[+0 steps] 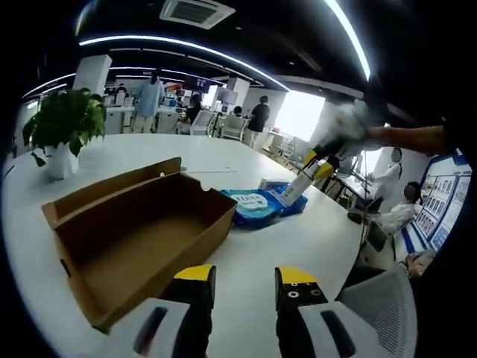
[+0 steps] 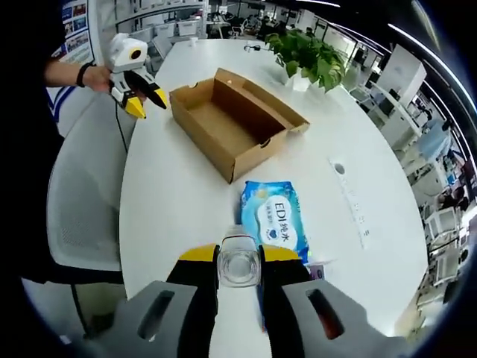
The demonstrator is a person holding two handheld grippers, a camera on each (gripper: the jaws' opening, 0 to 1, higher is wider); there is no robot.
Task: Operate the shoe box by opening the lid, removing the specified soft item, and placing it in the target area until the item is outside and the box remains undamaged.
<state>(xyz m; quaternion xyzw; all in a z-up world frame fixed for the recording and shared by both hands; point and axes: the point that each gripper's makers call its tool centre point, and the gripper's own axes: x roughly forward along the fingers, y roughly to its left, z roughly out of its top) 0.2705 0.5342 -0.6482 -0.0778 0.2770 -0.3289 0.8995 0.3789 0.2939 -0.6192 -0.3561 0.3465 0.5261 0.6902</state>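
Observation:
The brown cardboard shoe box lies open and empty on the white table, its lid flap folded back on the far side. A blue pack of wet wipes lies flat on the table beside the box, outside it. My left gripper is open with nothing between its yellow-tipped jaws, near the box's short end at the table edge. My right gripper is shut on a clear plastic bottle, held above the table just past the wipes pack.
A potted plant stands beyond the box. A thin white strip lies on the table right of the wipes. A white mesh chair stands at the table edge. People and desks fill the background.

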